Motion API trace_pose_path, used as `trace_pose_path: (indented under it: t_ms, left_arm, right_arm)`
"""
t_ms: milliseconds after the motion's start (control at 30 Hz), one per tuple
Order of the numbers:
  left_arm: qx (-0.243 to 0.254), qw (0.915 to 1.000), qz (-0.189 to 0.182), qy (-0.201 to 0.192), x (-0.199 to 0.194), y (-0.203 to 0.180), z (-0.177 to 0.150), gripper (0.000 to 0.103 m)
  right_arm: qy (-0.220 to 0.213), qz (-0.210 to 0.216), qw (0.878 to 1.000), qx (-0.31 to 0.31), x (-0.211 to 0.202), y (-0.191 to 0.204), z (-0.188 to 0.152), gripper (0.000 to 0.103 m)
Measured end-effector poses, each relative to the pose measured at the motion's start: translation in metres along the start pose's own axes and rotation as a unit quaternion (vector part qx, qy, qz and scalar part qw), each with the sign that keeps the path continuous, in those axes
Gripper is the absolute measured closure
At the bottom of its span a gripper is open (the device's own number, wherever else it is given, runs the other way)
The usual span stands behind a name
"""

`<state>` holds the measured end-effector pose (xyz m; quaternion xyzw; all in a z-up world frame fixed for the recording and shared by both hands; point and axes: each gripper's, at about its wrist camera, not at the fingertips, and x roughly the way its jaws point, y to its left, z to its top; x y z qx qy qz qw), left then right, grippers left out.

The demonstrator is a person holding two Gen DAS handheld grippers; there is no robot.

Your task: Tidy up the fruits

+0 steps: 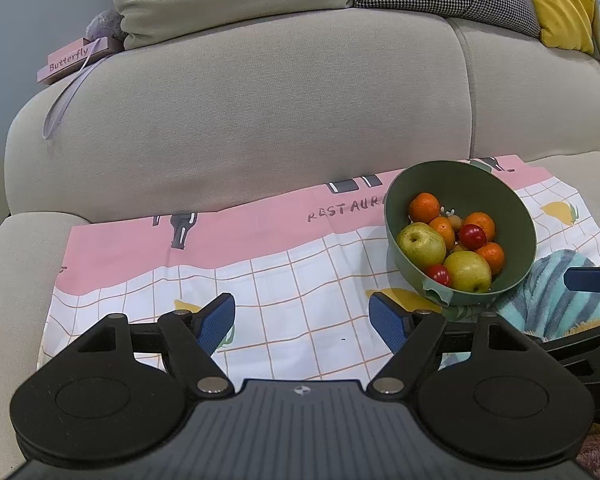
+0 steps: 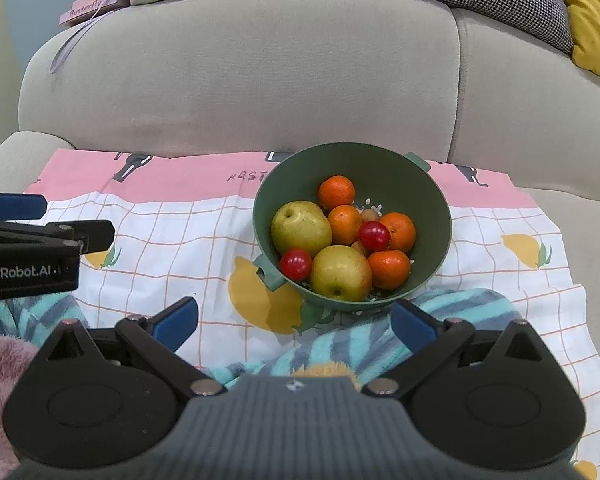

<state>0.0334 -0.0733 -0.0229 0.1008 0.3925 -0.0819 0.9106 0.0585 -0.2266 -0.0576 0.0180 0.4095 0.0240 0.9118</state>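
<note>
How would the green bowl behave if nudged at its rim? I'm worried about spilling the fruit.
The green bowl already sits tilted, resting partly on the striped towel, so it would probably rock or tip. The round oranges and the other loosely piled fruit would likely roll out. Its smooth wall may slip.

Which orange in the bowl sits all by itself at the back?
The orange farthest back in the green bowl, beside the bigger pear. The other three oranges cluster nearer the front.
</note>
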Motion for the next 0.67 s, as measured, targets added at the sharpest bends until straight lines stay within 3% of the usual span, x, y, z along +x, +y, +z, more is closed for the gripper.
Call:
trace_pose_path:
  t_ms: [667]
  left_arm:
    - [-0.007,0.9999,-0.003,-0.008,-0.0028,-0.0011,0.0001,0.015]
  right_arm:
    - [0.006,0.004,1.0,-0.003,0.0023,0.0006,-0.0019,0.004]
